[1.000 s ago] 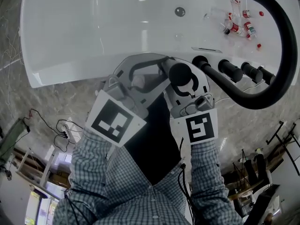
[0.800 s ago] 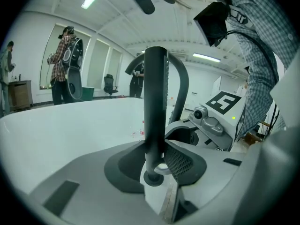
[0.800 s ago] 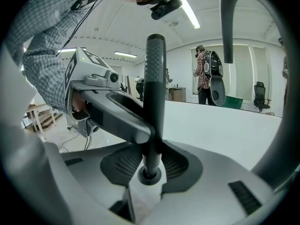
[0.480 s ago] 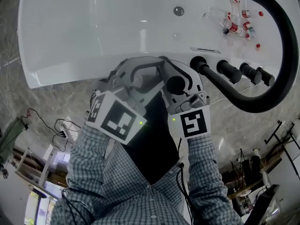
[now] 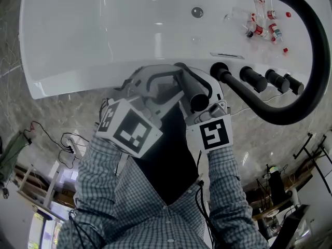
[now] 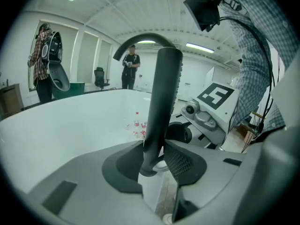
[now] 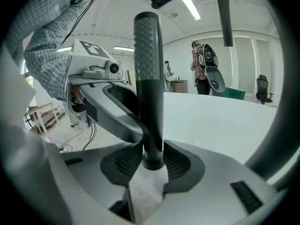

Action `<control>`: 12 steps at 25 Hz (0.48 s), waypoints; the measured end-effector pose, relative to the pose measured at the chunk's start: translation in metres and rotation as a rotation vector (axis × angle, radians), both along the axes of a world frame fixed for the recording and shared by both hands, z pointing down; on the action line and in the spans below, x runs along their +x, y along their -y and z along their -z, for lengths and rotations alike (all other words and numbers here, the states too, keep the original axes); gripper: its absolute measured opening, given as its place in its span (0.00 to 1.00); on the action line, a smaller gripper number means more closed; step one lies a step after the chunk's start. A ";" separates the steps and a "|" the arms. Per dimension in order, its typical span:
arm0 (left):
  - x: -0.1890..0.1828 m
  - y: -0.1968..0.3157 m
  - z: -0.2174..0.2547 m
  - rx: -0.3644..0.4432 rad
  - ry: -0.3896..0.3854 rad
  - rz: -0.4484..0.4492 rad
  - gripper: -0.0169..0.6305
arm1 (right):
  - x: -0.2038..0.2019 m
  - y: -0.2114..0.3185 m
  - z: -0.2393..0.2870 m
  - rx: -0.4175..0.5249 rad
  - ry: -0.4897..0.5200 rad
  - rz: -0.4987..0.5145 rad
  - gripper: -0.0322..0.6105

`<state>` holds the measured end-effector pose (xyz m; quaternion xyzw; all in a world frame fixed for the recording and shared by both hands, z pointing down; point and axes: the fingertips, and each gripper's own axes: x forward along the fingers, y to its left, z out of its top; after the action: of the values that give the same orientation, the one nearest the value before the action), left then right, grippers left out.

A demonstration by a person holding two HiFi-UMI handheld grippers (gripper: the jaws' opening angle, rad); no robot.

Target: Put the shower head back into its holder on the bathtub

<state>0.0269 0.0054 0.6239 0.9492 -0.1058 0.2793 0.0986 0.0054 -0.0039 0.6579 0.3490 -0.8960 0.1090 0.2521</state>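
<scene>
Grip check: our left tongs are clamped on the dark grey stick-shaped shower head, standing upright over the white bathtub at its near rim, right tongs clamped on it too. So the holder's probably straight below, left of the black knobs.

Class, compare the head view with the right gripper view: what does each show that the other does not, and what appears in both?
Head view only: the small bottles, the round metal fitting and the row of black knobs. Right gripper view only: people standing in the room behind, and an office chair. Both: the white bathtub and the shower head, clamped by the left tongs and the right tongs.
</scene>
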 end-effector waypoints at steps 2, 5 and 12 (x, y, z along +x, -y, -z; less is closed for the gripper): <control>0.000 -0.002 0.001 -0.027 -0.015 0.009 0.22 | -0.002 0.000 0.001 -0.005 0.025 -0.012 0.24; -0.003 -0.006 0.000 -0.053 -0.009 0.040 0.22 | -0.003 0.001 0.001 -0.012 0.044 -0.021 0.28; -0.022 -0.010 -0.006 -0.111 -0.003 0.110 0.22 | 0.000 -0.004 0.001 -0.017 0.011 -0.012 0.31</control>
<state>0.0049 0.0154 0.6297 0.9354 -0.1421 0.2775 0.1666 0.0055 -0.0003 0.6566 0.3515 -0.8944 0.1200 0.2492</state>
